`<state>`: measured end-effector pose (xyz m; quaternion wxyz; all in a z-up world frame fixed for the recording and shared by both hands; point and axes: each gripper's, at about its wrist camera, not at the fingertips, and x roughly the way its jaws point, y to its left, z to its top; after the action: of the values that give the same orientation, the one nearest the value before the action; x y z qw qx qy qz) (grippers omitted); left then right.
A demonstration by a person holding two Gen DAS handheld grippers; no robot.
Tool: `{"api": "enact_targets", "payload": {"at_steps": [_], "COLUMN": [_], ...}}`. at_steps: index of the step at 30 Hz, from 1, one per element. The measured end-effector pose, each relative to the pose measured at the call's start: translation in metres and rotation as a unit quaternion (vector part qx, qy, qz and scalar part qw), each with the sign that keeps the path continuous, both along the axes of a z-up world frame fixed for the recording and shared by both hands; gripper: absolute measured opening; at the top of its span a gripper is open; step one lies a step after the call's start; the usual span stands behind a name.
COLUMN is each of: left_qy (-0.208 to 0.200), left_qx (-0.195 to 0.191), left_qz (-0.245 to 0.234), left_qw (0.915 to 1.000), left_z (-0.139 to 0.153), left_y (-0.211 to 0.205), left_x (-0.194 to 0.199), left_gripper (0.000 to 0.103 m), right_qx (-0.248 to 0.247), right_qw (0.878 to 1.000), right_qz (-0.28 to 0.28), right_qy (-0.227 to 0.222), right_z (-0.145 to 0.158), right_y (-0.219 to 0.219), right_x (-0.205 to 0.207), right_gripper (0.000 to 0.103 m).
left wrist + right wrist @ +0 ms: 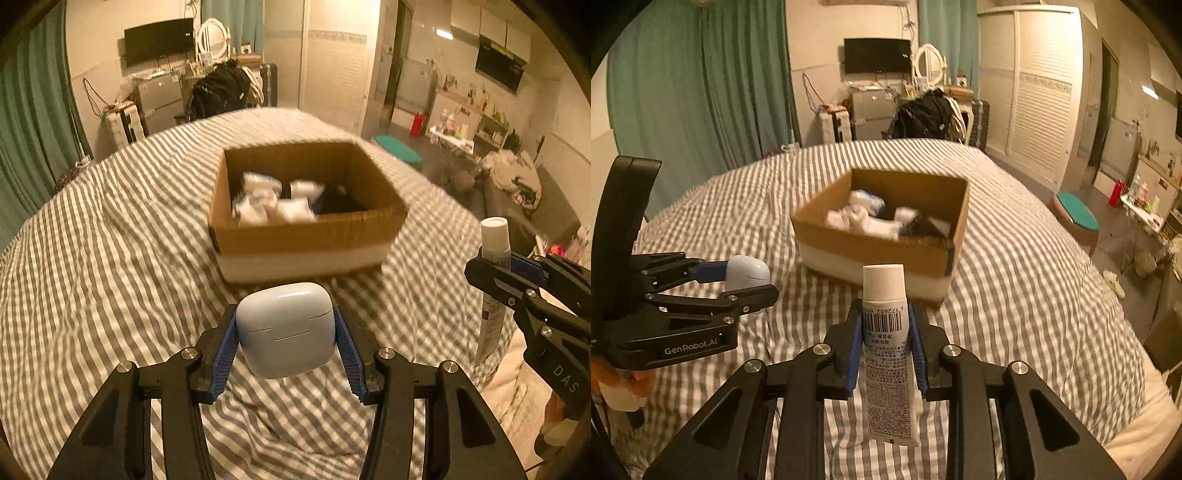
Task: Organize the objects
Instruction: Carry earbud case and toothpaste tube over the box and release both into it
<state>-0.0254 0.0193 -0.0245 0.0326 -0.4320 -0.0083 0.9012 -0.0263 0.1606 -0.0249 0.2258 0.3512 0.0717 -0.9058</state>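
Setting: a bed covered in a grey-and-white striped sheet [110,258], with an open brown cardboard box with a white band round its base [306,240] standing on it ahead of both grippers.
Box contents: several white crumpled or wrapped items [273,203] and something dark at one side; motion blur hides what they are.
Left gripper [286,332]: its blue-padded fingers [226,350] are closed partway, pressing on both sides of a pale blue, rounded plastic earbud case [286,328], which is off the sheet and short of the box.
Right gripper [885,332]: its fingers [854,350] are nearly shut, clamped on a slim white plastic tube with a barcode and a white cap [886,347], held upright with the cap uppermost.
Where the task's things are: both are in the air above the bed, near the front wall of the box, neither over its opening yet.
Why held this way: each item is gripped across its narrow sides, which looks like the steadiest hold; the tube is clamped near its upper part, so its long lower end hangs free below the fingers.
Why the box sits there: it seems to be the collecting place, within reach of both hands.
Step in hand: judging by the pose, carrying both items toward the box.
Next move calls for: bringing each over the opening before the fingers let go.
Risk: the smooth case could slip, and the tube's free end could catch the box rim.
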Motion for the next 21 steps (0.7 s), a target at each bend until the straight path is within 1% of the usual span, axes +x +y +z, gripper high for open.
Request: {"api": "enact_targets", "payload": {"at_steps": [3,7,9,12,17,21], "left_qy": [0.033,0.059,0.066,0.072,0.071,0.057], "left_qx": [0.029,0.034,0.038,0.04,0.031,0.035], "left_qz": [-0.014,-0.018,-0.015,-0.013,-0.018,-0.017], "left_qw": [0.9989,0.9975,0.997,0.9965,0.9969,0.9976], "left_z": [0.021,0.039,0.044,0.048,0.039,0.019], "left_y": [-0.004,-0.009,-0.013,-0.019,-0.021,-0.027], "left_x": [-0.01,-0.028,-0.041,-0.062,-0.1,-0.132], "left_gripper": [0.052,0.052,0.052,0.052,0.052,0.052], "right_qx": [0.002,-0.009,-0.016,-0.032,-0.025,-0.015], "right_qw": [1.0,0.999,0.999,0.998,0.999,1.0], "right_qz": [0.005,0.012,0.012,0.011,0.007,0.006], "right_qy": [0.021,0.043,0.05,0.05,0.04,0.015], "right_z": [0.02,0.047,0.057,0.068,0.068,0.05], "right_y": [-0.006,-0.014,-0.017,-0.023,-0.04,-0.057], "right_x": [-0.009,-0.031,-0.041,-0.068,-0.114,-0.154], "right_gripper": [0.023,0.023,0.023,0.023,0.023,0.023]}}
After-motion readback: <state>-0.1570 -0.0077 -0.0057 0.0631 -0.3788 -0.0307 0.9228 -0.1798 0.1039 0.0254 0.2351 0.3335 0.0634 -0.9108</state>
